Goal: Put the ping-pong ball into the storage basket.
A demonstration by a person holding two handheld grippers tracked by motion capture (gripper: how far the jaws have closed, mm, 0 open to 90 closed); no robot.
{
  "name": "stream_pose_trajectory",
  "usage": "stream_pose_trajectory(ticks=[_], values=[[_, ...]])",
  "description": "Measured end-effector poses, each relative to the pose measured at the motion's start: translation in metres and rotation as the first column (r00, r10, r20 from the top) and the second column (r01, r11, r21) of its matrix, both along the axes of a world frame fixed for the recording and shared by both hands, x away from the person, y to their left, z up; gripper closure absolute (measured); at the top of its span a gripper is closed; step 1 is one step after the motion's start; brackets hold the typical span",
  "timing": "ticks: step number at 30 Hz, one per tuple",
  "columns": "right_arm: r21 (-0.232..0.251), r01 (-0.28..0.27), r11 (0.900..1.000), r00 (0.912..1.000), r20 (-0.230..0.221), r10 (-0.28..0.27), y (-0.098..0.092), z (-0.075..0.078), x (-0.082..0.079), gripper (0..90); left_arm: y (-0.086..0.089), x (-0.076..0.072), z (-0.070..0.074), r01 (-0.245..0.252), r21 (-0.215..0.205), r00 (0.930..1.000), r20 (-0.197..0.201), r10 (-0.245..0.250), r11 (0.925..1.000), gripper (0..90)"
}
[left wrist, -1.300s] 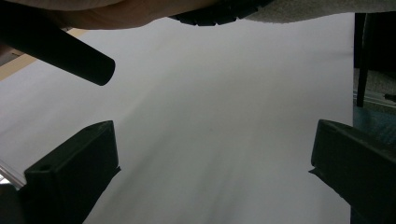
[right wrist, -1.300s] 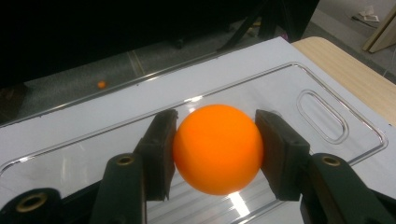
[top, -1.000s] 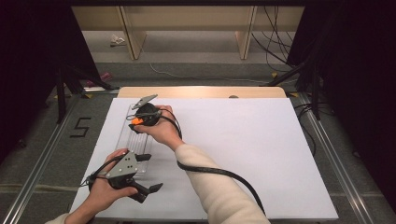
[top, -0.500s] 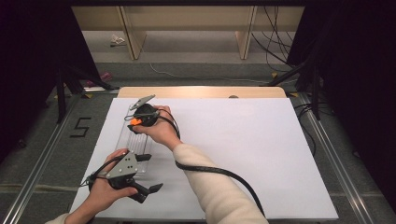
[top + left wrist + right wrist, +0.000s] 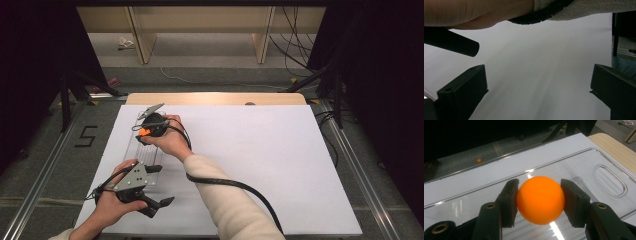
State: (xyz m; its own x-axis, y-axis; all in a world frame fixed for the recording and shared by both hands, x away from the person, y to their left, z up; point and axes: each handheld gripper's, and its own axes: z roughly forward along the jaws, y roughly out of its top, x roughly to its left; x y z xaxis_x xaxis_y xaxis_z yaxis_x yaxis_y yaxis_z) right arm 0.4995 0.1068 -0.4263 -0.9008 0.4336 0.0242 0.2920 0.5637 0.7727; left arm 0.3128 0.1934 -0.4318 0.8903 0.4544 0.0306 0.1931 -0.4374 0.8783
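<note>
An orange ball [image 5: 540, 199] sits squeezed between both pads of my right gripper [image 5: 539, 200], just above a clear plastic tray [image 5: 584, 162]. From above, that right gripper [image 5: 144, 133] hovers over the far end of the tray [image 5: 134, 145], the ball [image 5: 143, 132] showing as an orange spot at its tip. My left gripper [image 5: 160, 186] rests near the table's front left, by the tray's near end, its jaws wide apart. In its own view the left gripper [image 5: 539, 90] has nothing but white tabletop between its fingers [image 5: 466, 95].
The white table surface [image 5: 260, 160] stretches wide to the right. A wooden strip [image 5: 215, 98] runs along the far edge. The right forearm [image 5: 225, 200] and its black cable [image 5: 235, 184] cross the front middle. A small orange object [image 5: 479, 160] lies on the dark floor beyond the table.
</note>
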Motion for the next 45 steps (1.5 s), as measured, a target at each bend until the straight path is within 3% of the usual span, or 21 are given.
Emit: stream_pose_trajectory(ticks=[23,37,45], values=[[-0.015,0.0,1.0,0.9999,-0.011,-0.001,0.001,-0.006,0.0,46.5,0.0,0.0,0.0,0.0,-0.001,1.0,0.001,0.0,1.0,0.3],[-0.001,0.023,1.0,0.9997,0.006,-0.023,-0.008,-0.003,-0.001,20.8,0.0,0.0,0.0,0.0,0.001,1.0,0.0,0.0,1.0,0.4],[-0.002,0.034,0.999,0.9994,0.009,-0.034,-0.018,-0.001,-0.002,18.8,0.0,0.0,0.0,-0.001,0.001,1.0,0.0,0.001,1.0,0.4]])
